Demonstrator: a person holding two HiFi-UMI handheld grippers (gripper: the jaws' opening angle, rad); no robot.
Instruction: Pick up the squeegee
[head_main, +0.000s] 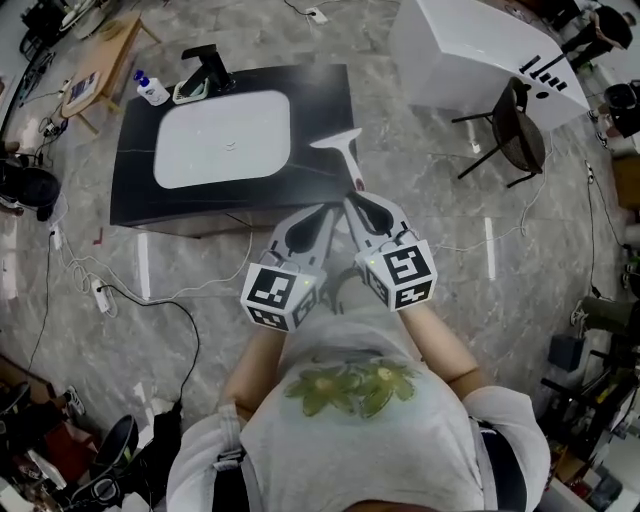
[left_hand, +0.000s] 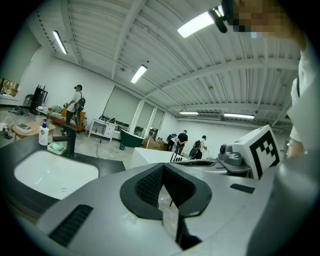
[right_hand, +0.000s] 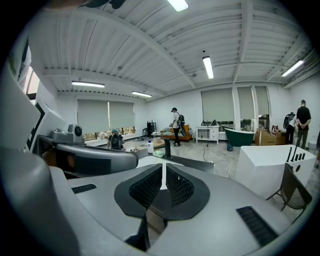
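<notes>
The squeegee (head_main: 341, 151) is white and T-shaped, with its blade at the far end. In the head view it shows at the front right corner of the black counter (head_main: 325, 95), just beyond my right gripper (head_main: 352, 204). That gripper (right_hand: 161, 168) is shut; only a thin white slit shows between its pads. I cannot tell whether it touches the squeegee. Beside it, my left gripper (head_main: 319, 212) points at the counter too. Its pads (left_hand: 150, 186) meet at the tip with nothing between them. Neither gripper view shows the squeegee clearly.
A white sink basin (head_main: 225, 136) is set in the counter, with a black faucet (head_main: 206, 68) and a soap bottle (head_main: 152, 90) behind it. A white block table (head_main: 470, 50) and a dark chair (head_main: 520, 126) stand at the right. Cables (head_main: 150, 292) trail over the floor. People stand far off (left_hand: 182, 141).
</notes>
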